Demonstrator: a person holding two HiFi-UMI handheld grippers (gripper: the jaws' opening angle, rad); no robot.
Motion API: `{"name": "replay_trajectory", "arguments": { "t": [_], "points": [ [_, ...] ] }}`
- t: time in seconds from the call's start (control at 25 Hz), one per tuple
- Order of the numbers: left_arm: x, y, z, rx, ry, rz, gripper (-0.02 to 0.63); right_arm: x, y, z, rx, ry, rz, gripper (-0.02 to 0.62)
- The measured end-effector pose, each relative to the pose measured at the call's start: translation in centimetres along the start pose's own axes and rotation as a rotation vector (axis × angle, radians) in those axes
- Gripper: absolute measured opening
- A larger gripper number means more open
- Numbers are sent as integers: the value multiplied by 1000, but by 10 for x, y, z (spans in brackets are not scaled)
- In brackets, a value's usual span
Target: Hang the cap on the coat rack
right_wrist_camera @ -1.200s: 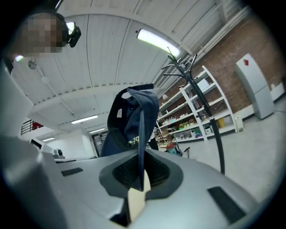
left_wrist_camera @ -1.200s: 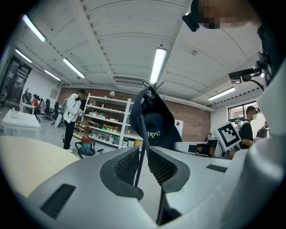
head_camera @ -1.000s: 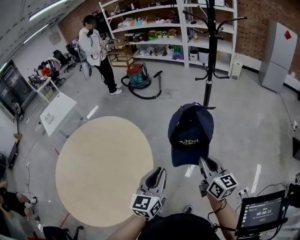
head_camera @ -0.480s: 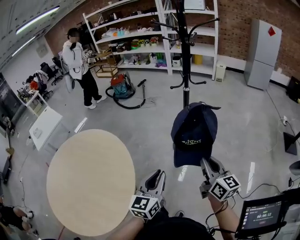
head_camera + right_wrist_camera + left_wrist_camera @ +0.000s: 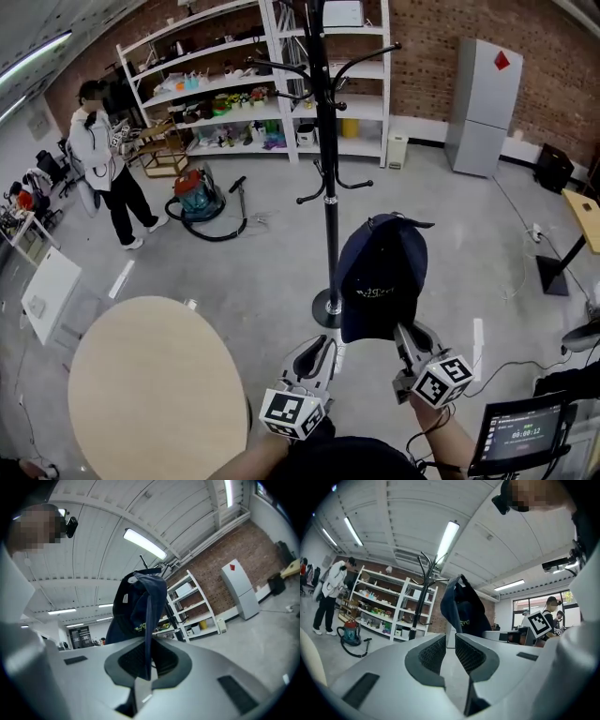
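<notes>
Right gripper (image 5: pixel 405 330) is clamped on the cap (image 5: pixel 380 272) by its brim, held up beside the coat rack (image 5: pixel 323 169), left gripper (image 5: pixel 319 352) slightly open and empty; I reckon that thin pinch slips if it snags a hook (image 5: pixel 305 199).

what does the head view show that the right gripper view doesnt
Only the head view: the table, the left gripper, a vacuum and the rack's base on the floor. Only the right gripper view: a ceiling lamp, and the pads pinching the cap's edge up close. Both: the right gripper holding the cap, the rack and the shelves.
</notes>
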State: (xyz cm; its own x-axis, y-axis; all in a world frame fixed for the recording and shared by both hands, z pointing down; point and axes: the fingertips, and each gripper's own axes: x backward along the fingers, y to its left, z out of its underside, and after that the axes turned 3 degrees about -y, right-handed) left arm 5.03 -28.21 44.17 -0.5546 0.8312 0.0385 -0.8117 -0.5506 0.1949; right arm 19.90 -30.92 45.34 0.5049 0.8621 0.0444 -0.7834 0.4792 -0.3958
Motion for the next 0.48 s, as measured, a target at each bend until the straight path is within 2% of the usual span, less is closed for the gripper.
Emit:
{"name": "replay_trajectory", "arguments": {
  "t": [0.12, 0.16, 0.32, 0.48],
  "points": [
    [-32, 11, -9, 5, -12, 54, 50, -24, -11, -13, 28, -8, 28, 20],
    [-43, 15, -10, 9, -10, 75, 88, -32, -15, -15, 33, -10, 38, 20],
    [-81, 31, -10, 39, 4, 146, 123, -60, -27, -21, 38, -18, 67, 20],
    [-117, 48, -18, 50, 11, 188, 123, -89, -38, -31, 50, -19, 81, 20]
  ]
}}
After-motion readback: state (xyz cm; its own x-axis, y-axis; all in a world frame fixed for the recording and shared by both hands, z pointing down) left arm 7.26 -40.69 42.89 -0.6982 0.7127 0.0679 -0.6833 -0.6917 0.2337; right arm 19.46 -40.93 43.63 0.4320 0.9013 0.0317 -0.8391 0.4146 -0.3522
